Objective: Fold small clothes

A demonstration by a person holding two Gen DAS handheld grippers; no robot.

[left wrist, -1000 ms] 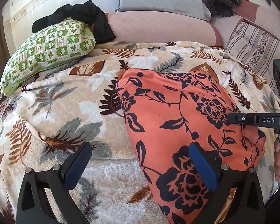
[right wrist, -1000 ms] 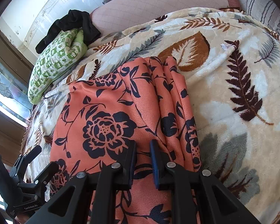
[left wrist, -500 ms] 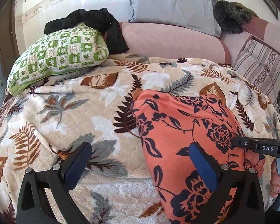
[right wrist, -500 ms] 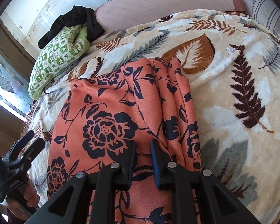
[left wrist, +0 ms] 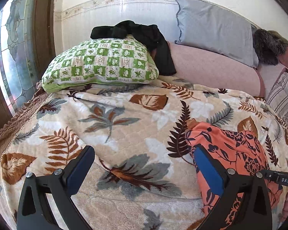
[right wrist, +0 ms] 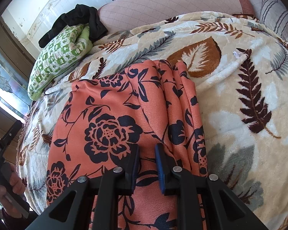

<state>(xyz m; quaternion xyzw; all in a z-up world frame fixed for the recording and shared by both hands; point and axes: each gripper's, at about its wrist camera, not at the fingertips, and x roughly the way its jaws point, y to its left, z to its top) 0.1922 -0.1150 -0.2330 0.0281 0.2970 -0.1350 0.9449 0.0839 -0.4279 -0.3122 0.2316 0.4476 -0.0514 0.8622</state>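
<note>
Underneath, leaf-print blanket (left wrist: 136, 126); left hand-held gripper (left wrist: 144, 164) agape, right hand-held gripper (right wrist: 146, 164) pinching coral floral garment (right wrist: 113, 118).

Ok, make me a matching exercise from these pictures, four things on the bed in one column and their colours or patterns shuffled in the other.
Things:
1. garment
2. pillow
3. blanket
4. bunched cloth on top of the pillow

Looks:
A. beige with leaf prints
B. plain black
C. orange with dark flowers
D. green and white checks

Pairs: 1-C, 2-D, 3-A, 4-B
</note>
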